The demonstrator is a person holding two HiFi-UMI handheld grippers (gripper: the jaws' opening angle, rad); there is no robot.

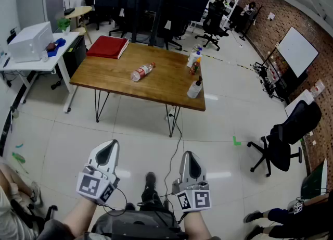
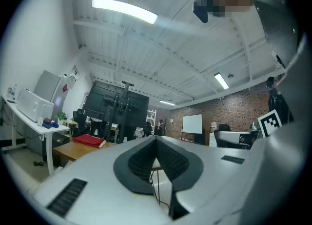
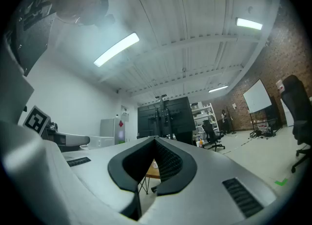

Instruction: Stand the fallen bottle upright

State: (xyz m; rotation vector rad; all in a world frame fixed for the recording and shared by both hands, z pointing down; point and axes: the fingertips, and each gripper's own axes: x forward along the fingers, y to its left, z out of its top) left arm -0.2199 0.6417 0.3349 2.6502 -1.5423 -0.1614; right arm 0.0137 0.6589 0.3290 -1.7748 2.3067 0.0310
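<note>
Nothing in shut left gripper (image 1: 107, 149) or shut right gripper (image 1: 190, 162). Facing a plastic bottle (image 1: 142, 72) on its side on the wooden table (image 1: 117, 85), well ahead of both. Could roll away if nudged with closed tips.

Illumination is bright, white and even in all three views. In the left gripper view a ceiling tube (image 2: 124, 10) burns out to pure white with a hazy halo; a second ceiling tube (image 3: 116, 49) does the same in the right gripper view. In the head view the pale floor (image 1: 140, 129) carries soft patches of reflected glare; the counter (image 1: 109, 75) throws only a faint, diffuse shadow beneath itself. All views bow straight lines toward the edges; both gripper views end in a dark round vignette. The left claw (image 2: 157, 138) and right claw (image 3: 155, 141), close to the lens, render soft; distant room detail is small and slightly blurred.
</note>
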